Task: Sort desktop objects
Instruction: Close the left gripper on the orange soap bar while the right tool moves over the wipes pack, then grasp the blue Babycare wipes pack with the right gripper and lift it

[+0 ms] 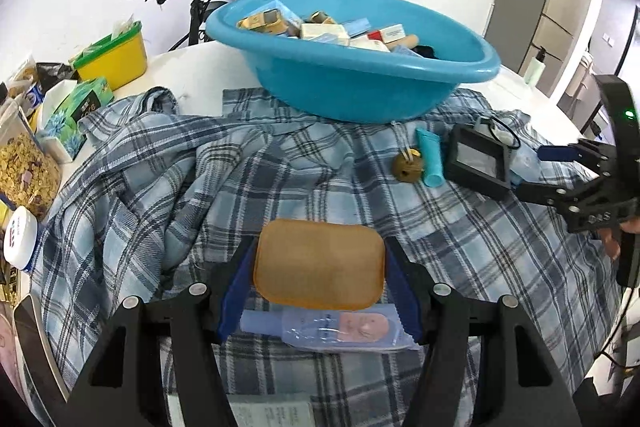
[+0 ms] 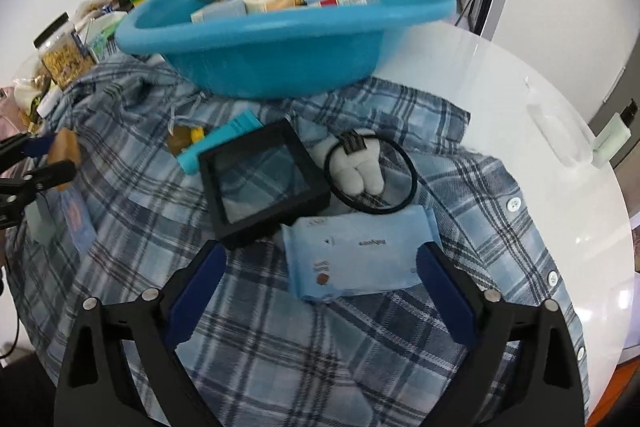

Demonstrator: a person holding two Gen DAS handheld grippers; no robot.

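My left gripper (image 1: 320,291) is shut on a tan rounded bar (image 1: 320,263), held just above the plaid shirt (image 1: 200,187). A pale blue sachet (image 1: 340,331) lies under it. The same bar (image 2: 64,151) shows at the left edge of the right wrist view. My right gripper (image 2: 320,287) stands open over a light-blue packet (image 2: 356,255), its pads clear of it. Beside the packet lie a black frame box (image 2: 264,179), a teal tube (image 2: 224,139) and a white plush in a black ring (image 2: 360,163). The blue basin (image 1: 360,67) holds several small boxes.
A yellow box with a green lid (image 1: 116,59), a tissue box (image 1: 76,115) and a cereal jar (image 1: 24,167) crowd the table's left. A brown ball (image 1: 408,169) lies by the tube. A pale bottle (image 2: 612,135) stands at the white table's right edge (image 2: 560,87).
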